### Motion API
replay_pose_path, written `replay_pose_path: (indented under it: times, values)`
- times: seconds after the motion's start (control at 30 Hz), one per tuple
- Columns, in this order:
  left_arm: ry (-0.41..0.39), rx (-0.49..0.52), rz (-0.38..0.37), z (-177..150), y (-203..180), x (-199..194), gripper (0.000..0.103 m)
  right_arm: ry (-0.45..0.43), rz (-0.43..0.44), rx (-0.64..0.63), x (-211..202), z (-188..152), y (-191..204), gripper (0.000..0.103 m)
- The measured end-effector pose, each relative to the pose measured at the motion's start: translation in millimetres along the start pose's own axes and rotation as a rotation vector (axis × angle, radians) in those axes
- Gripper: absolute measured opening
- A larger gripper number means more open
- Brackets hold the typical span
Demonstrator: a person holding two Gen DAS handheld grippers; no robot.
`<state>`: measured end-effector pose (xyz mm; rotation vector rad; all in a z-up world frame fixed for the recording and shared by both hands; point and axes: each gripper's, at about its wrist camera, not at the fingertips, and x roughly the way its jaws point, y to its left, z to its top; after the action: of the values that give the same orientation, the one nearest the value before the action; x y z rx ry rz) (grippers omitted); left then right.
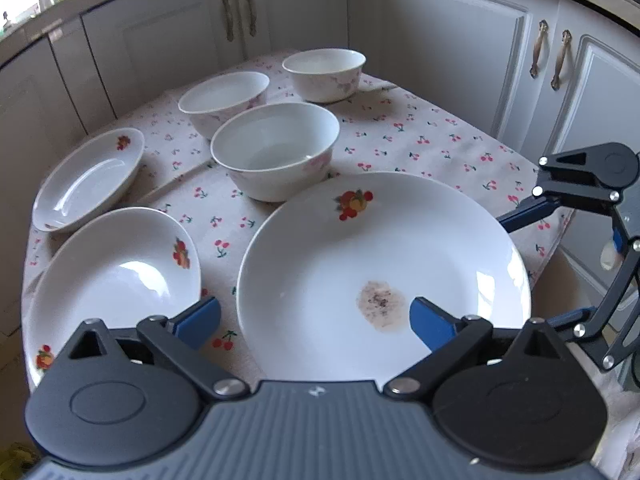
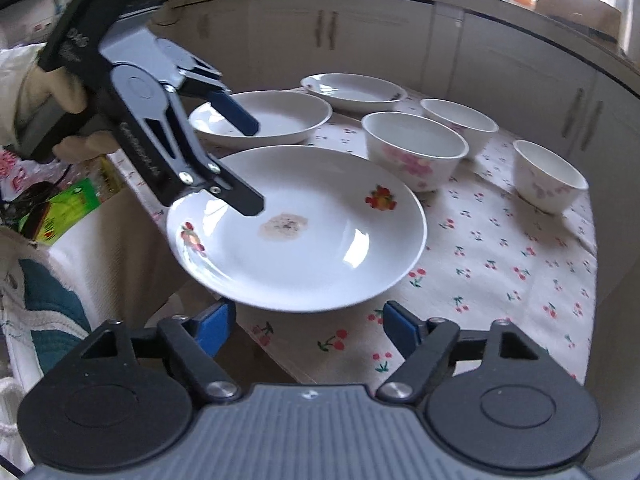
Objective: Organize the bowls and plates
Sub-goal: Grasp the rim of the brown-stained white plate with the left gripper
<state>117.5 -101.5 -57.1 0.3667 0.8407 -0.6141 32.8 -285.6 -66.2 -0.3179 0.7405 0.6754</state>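
A large white plate (image 1: 384, 264) with a fruit print and a brown stain lies at the table's near edge; it also shows in the right wrist view (image 2: 304, 236). My left gripper (image 1: 316, 322) is open, one finger over the plate, the other over the cloth; seen from the right (image 2: 256, 168) it hovers above the plate's left rim. My right gripper (image 2: 308, 328) is open and empty, just short of the plate's near rim. Two smaller plates (image 1: 116, 272) (image 1: 92, 180) lie to the left. Three white bowls (image 1: 276, 152) (image 1: 224, 100) (image 1: 324, 74) stand behind.
The table wears a cherry-print cloth (image 1: 420, 140). White cupboards (image 1: 460, 48) close in behind and to the right. Bags and packets (image 2: 60, 208) sit beside the table at the left of the right wrist view.
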Motion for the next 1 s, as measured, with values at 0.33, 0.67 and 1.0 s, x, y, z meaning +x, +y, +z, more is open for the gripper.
replay_pose_path:
  times: [0.33,0.67,1.0]
  values:
    - [0.105,-0.021,-0.092,14,16,23,0.087,0.013,0.044,-0.053,8,1,-4,0.078]
    - [0.252,-0.004,-0.208,39,33,44,0.082,0.018,0.067,-0.067,16,2,-8,0.078]
    - [0.262,0.016,-0.235,42,35,49,0.082,0.024,0.075,-0.061,19,4,-9,0.079]
